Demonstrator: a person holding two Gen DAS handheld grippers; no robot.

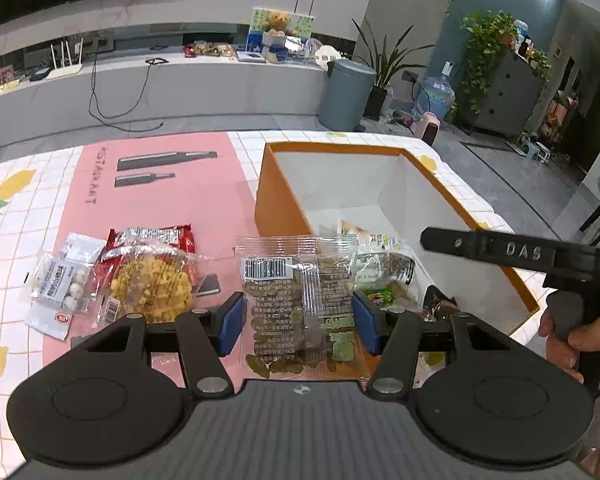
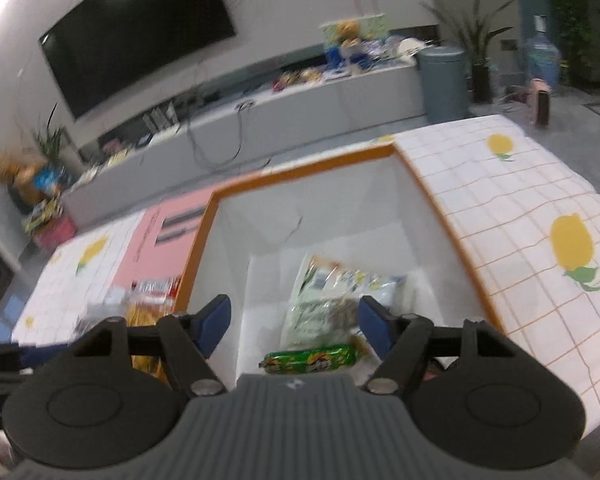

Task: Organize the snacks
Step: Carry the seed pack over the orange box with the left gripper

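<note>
1. Left claw (image 1: 298,322): blue pads clamped on a clear plastic packet of brownish-green dried fruit w/ barcode label (image 1: 296,304), held up near the front-left corner of the box.
2. Right claw (image 2: 294,322): pads apart, nothing between them, over the orange-rimmed cardboard box w/ white inside (image 2: 300,216).
3. Green foil sausage-shaped snack (image 2: 312,359) lies on box floor, below right claw; pale green/white packets (image 2: 332,300) just behind it.
4. On pink mat (image 1: 160,208) left of box: yellow crisps bag w/ red edge (image 1: 152,280), clear packet of white round sweets (image 1: 62,284) beside it.
5. Counter w/ white lemon-print grid cloth (image 2: 520,220).
</note>
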